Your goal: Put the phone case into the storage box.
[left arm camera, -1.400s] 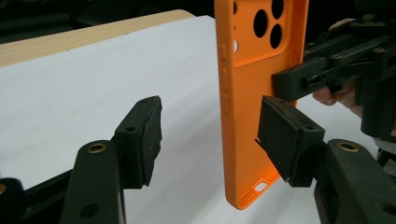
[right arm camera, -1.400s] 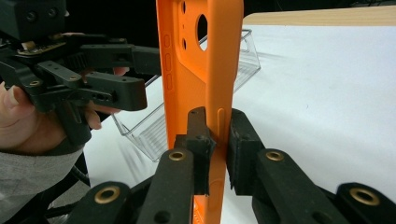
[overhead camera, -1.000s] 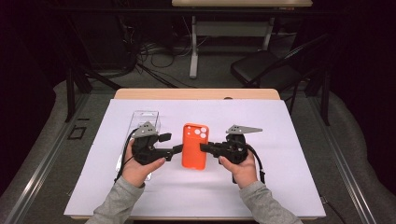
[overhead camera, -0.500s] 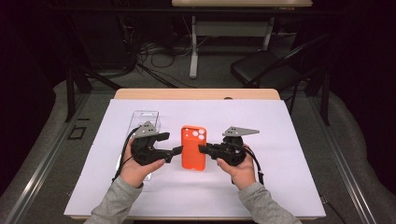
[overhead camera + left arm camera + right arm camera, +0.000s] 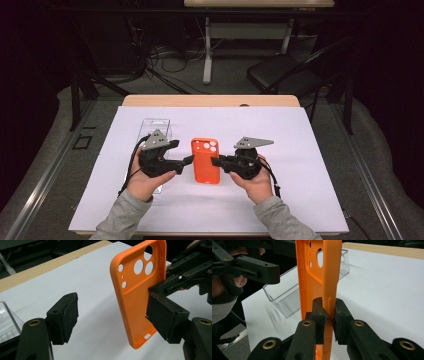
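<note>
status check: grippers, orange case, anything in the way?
Right gripper clamped on orange phone case edge, case off the table. Left gripper open beside it, pads clear. Clear tray behind, not obstructing.

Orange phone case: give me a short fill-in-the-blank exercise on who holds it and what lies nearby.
1. The orange phone case is clamped by its side edge in the ____ tool.
2. The left tool has its jaws ____, with neither pad pressing on the case.
3. The clear plastic tray lies on the white sheet, on the ____ tool's side of the case.

Missing words: right; open; left
</note>
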{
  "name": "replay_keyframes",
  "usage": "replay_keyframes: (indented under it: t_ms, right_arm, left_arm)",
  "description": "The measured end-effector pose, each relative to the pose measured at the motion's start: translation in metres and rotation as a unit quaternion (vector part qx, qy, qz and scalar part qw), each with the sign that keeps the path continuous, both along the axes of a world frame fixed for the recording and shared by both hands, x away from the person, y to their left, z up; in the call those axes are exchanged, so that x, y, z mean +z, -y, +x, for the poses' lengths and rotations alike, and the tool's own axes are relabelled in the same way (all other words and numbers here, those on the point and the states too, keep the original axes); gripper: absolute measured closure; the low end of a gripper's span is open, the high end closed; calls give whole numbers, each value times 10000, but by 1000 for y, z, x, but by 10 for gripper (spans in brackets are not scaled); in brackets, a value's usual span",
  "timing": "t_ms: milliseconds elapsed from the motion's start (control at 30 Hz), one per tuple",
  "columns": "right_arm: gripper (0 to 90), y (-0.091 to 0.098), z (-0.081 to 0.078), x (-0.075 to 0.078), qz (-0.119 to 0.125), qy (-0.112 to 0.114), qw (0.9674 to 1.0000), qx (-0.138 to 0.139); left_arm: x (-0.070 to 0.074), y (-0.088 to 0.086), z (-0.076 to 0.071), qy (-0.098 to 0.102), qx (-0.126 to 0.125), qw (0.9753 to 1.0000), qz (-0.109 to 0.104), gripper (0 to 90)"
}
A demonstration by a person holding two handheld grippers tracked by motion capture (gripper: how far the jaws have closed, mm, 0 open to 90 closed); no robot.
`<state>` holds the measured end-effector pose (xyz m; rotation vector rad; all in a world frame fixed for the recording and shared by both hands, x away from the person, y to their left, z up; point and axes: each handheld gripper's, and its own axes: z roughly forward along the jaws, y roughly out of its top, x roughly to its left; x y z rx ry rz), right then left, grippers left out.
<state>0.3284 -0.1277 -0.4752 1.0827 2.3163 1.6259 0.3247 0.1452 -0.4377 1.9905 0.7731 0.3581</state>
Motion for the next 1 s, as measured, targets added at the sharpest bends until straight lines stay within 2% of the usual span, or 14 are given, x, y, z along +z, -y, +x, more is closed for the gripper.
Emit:
replay_keyframes:
  t_ms: [367, 633, 867, 1000]
  right_arm:
    - [809, -6, -3, 1, -310, 61, 9995, 65]
    - [809, -9, -5, 0, -388, 43, 9992, 71]
    - [809, -11, -4, -1, -442, 30, 9990, 72]
    - [809, -12, -6, -1, -494, 8, 9987, 91]
  left_arm:
    - [2, 1, -3, 151, -15, 9997, 213, 348]
    - [3, 1, -4, 268, -75, 9992, 296, 430]
    - [3, 2, -4, 385, -50, 9984, 410, 446]
    - [2, 1, -4, 377, -32, 9986, 381, 453]
